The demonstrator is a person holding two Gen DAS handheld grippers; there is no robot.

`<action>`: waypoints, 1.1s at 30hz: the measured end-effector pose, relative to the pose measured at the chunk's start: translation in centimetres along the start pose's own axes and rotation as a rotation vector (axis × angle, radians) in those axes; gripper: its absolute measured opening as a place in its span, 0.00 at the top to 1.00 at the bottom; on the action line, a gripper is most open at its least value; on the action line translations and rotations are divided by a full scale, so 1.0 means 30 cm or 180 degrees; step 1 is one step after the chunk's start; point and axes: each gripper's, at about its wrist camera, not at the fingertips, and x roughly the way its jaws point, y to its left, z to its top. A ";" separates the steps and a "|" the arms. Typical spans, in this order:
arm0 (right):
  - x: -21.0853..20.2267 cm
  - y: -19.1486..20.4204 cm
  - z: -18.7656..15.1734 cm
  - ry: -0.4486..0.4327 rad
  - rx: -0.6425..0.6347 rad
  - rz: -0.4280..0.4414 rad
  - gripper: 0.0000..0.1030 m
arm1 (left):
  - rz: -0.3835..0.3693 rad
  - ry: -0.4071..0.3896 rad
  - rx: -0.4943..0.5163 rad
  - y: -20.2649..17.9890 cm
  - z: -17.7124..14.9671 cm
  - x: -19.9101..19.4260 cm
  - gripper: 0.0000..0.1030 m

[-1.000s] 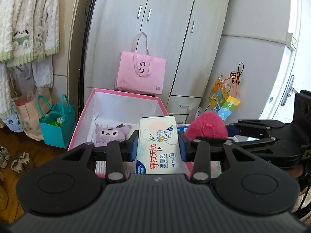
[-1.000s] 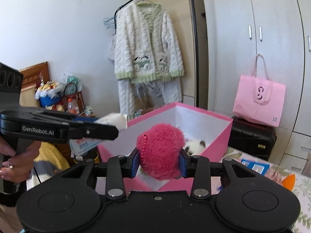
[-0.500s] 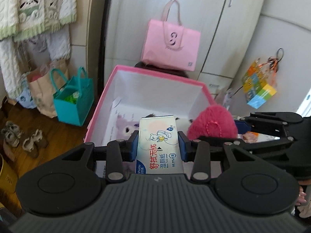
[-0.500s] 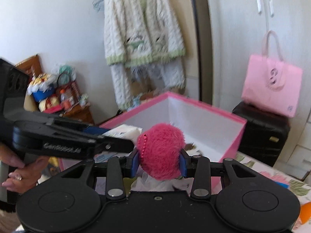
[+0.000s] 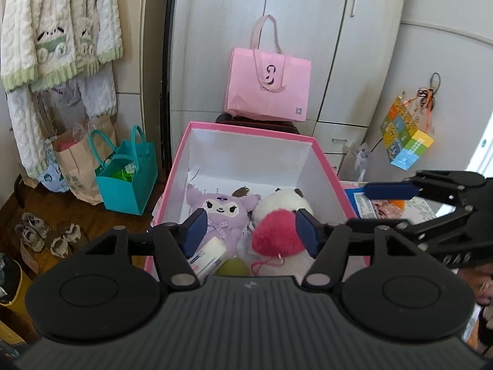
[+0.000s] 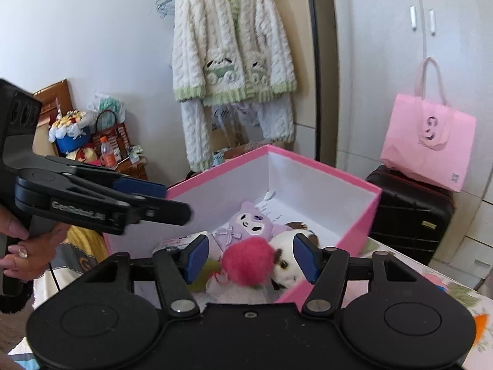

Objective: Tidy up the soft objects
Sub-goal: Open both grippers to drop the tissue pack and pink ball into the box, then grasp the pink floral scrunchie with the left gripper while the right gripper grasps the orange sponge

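Observation:
A pink box (image 5: 246, 130) with white walls holds a purple plush (image 5: 222, 212) and a panda plush (image 5: 285, 203). My left gripper (image 5: 251, 232) hangs over the box's near end, its jaws opening with nothing pressed between them. The tissue pack (image 5: 209, 254) lies below it, against the purple plush. A fluffy pink ball (image 6: 248, 263) rests on the panda plush (image 6: 286, 266), loose between the opening jaws of my right gripper (image 6: 251, 257); the pads stand clear of it. In the left wrist view the right gripper (image 5: 369, 206) reaches in from the right.
A pink tote bag (image 5: 268, 92) sits on a black suitcase (image 6: 409, 212) behind the box. A teal bag (image 5: 126, 178), paper bags and shoes (image 5: 46, 236) stand on the floor to the left. A knitted cardigan (image 6: 231, 55) hangs by the wardrobe. A person's hand (image 6: 27, 252) holds the left gripper.
Both grippers moved forward over the box and spread their jaws. The tissue pack left the left gripper and the pink ball left the right one; both now lie in the box.

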 end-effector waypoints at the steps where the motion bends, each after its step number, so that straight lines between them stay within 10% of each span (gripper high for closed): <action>1: -0.025 0.002 -0.004 -0.0020 0.0005 -0.0018 0.33 | -0.0009 -0.0017 0.0030 -0.004 -0.002 -0.020 0.38; 16: -0.396 -0.019 -0.127 -0.0051 -0.0006 -0.0361 0.27 | -0.0615 0.0047 0.0469 -0.171 -0.052 -0.228 0.31; 33: -0.547 -0.305 -0.261 -0.0076 0.0252 -0.0695 0.27 | -0.1096 0.0220 0.0911 -0.566 -0.114 -0.055 0.31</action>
